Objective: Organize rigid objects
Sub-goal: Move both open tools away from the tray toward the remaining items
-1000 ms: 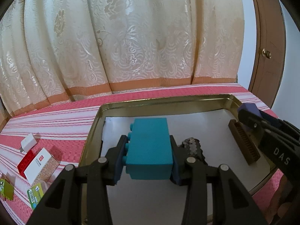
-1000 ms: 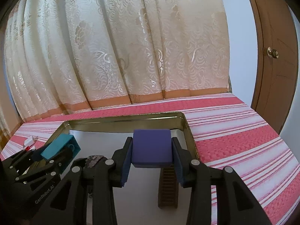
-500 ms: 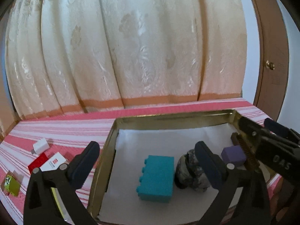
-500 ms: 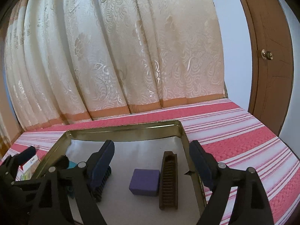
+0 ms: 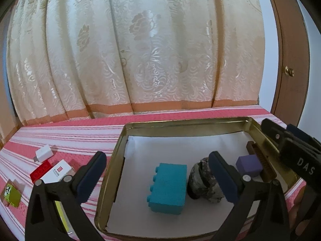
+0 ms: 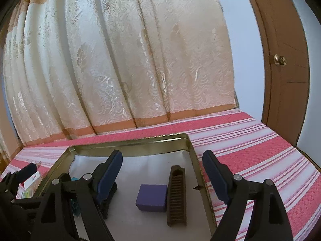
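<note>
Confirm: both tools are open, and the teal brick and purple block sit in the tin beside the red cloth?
One error: the teal brick and purple block sit inside the tin, on its white liner, as the left wrist view shows. Both the left tool and right tool are open.

teal block (image 6: 74, 204): mostly hidden behind left gripper (image 6: 12, 182) | mottled rock (image 5: 202, 182): right side masked by finger | box label (image 5: 59, 169): illegible

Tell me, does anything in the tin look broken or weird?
A little. The tin's right wall has a torn notch bent inward, beside the brown comb. The teal block, rock and purple block lie flat.
</note>
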### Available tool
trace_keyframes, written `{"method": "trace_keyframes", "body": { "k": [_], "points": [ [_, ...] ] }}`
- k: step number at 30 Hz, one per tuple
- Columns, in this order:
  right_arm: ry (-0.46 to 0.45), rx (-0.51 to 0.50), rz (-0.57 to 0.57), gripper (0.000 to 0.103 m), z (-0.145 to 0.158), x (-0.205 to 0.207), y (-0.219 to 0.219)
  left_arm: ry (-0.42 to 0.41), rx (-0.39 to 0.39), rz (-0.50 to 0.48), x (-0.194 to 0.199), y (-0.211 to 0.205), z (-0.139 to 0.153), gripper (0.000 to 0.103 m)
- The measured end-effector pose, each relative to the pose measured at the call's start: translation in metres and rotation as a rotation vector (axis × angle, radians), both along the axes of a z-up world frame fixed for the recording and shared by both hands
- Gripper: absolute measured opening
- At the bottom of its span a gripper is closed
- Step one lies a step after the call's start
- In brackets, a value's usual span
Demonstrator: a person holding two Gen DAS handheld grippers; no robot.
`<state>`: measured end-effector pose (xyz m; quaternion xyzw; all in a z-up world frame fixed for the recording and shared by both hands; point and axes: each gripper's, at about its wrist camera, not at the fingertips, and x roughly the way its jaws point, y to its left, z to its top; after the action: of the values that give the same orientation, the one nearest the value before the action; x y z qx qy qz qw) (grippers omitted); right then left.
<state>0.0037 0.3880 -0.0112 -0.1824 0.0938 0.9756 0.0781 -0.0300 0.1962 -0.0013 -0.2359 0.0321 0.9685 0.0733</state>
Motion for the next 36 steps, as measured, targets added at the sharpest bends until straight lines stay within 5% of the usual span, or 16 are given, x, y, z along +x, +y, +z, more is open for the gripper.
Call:
{"method": "trace_keyframes", "body": {
  "k": [13,36],
  "points": [
    [0.095,0.148,-0.096,0.084,0.009,0.021,-0.022,-0.005,0.068,0.03,0.006,-0.021,0.0,0.103],
    [0.137,0.074,-0.163,0.084,0.013,0.055,-0.042,0.022,0.045,0.05,0.024,-0.063,0.002,0.103]
  ]
}}
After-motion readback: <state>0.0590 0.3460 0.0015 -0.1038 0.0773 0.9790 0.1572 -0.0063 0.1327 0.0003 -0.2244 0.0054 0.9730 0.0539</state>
